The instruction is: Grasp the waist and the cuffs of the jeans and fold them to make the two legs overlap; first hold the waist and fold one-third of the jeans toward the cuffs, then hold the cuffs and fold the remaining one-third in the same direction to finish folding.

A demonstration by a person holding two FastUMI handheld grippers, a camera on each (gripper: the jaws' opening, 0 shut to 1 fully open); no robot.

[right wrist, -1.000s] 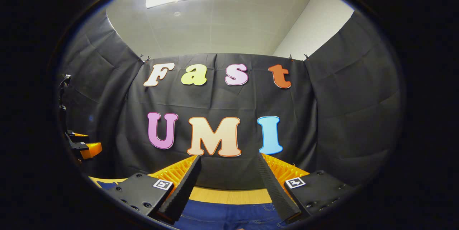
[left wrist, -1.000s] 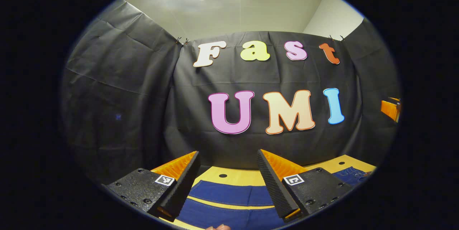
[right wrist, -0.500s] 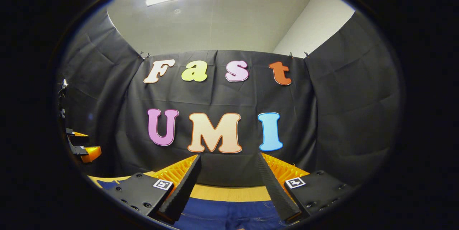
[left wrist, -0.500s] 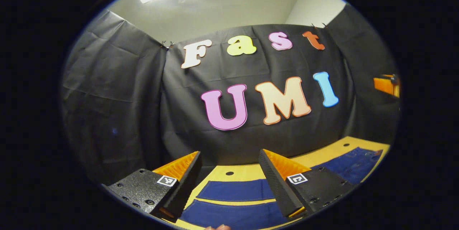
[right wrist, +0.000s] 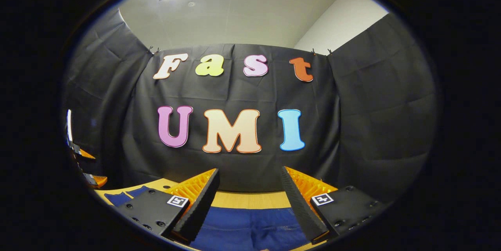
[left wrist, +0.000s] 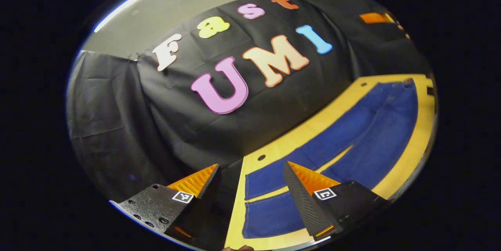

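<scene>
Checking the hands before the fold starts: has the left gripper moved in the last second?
Yes. The left gripper has swung and tilted: the booth wall now slants, and the jeans stretch away to the right.

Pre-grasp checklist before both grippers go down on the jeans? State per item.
1. Blue denim jeans lie flat on the yellow table, legs apart: ok.
2. Left gripper open and holding nothing: ok.
3. Right gripper open and holding nothing: ok.
4. Left gripper lined up on the cuffs: ok, the two cuff ends lie just ahead of its fingers.
5. Right gripper above the waist: cannot tell, blue denim lies below its fingers but the waist edge is not clear.
6. Legs overlapped: not ok, a yellow strip of table shows between them.
</scene>
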